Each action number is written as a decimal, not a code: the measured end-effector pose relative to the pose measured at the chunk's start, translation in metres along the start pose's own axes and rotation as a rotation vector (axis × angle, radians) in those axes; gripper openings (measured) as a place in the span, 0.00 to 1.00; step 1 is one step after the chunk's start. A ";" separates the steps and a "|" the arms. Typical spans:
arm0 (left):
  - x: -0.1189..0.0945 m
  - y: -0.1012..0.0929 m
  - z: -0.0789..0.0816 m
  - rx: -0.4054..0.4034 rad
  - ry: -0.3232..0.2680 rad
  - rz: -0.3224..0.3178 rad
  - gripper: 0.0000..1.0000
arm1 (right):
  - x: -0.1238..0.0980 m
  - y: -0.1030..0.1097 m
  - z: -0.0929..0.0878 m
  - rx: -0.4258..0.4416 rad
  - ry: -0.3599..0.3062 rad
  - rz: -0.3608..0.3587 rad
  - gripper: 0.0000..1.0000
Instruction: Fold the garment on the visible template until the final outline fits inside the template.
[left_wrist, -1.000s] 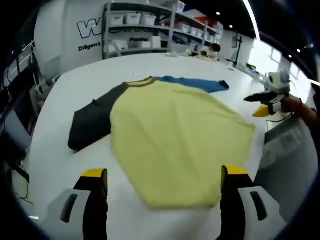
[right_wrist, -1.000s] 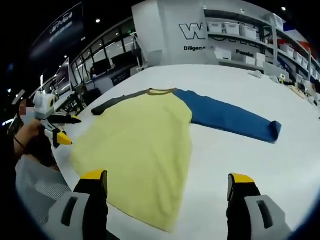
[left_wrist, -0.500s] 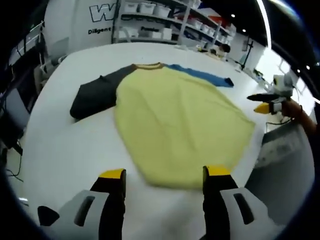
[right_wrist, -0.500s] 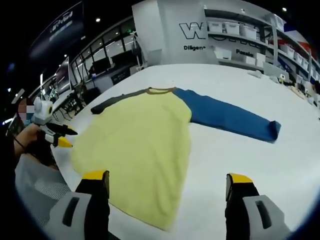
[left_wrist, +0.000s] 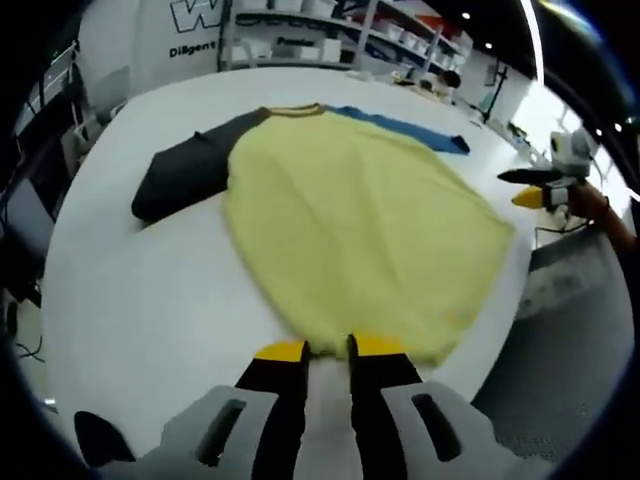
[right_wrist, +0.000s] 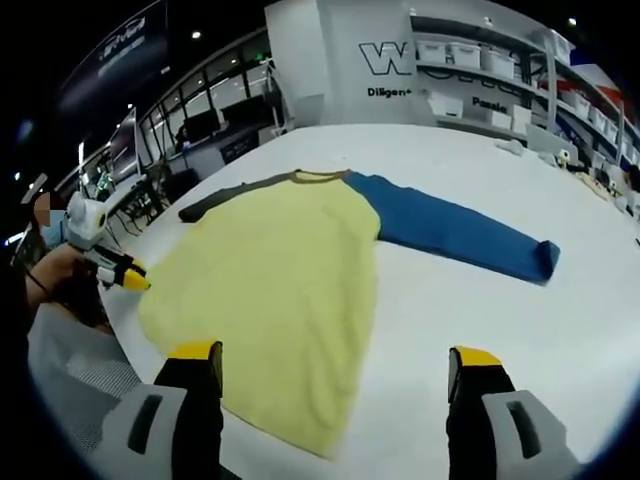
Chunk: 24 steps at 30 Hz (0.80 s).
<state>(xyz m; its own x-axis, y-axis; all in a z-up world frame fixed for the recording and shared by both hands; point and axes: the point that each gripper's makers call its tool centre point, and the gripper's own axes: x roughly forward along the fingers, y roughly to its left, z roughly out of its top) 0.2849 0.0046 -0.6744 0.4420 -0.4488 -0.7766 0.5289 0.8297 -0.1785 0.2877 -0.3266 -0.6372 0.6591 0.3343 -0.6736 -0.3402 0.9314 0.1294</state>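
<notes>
A long-sleeved garment lies flat on the white table (left_wrist: 130, 290). It has a yellow body (left_wrist: 350, 210) (right_wrist: 280, 270), a dark grey sleeve (left_wrist: 180, 180) (right_wrist: 225, 198) and a blue sleeve (left_wrist: 410, 128) (right_wrist: 460, 235). My left gripper (left_wrist: 328, 348) is at the near hem with its jaws drawn almost together on the yellow edge. In the right gripper view it (right_wrist: 128, 280) touches the hem's left corner. My right gripper (right_wrist: 335, 355) is open above the hem's other side, holding nothing. In the left gripper view it (left_wrist: 530, 188) hovers beside the table's right edge.
Shelves with white bins (left_wrist: 300, 20) (right_wrist: 480, 60) stand behind the table under wall lettering. Small items (left_wrist: 430, 88) lie at the table's far end. A person's hand (right_wrist: 60, 280) holds the left gripper near the table edge, with grey fabric (right_wrist: 70, 370) below.
My left gripper's jaws went from wide open to nearly together while it moved down onto the yellow hem. The right gripper has stayed open and has hardly moved.
</notes>
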 end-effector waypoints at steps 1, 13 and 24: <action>0.000 0.000 0.000 0.014 0.005 -0.002 0.05 | 0.000 0.000 0.000 -0.002 0.003 -0.001 0.91; 0.000 -0.008 0.045 0.092 -0.027 -0.037 0.03 | 0.001 -0.002 -0.002 -0.018 0.012 -0.008 0.90; 0.021 -0.024 0.075 0.076 -0.012 -0.088 0.03 | 0.001 -0.006 -0.004 -0.026 0.021 -0.026 0.89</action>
<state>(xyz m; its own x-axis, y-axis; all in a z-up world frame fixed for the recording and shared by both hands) 0.3352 -0.0494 -0.6410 0.4002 -0.5229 -0.7526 0.6193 0.7597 -0.1985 0.2873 -0.3323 -0.6416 0.6535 0.3069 -0.6919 -0.3405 0.9356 0.0934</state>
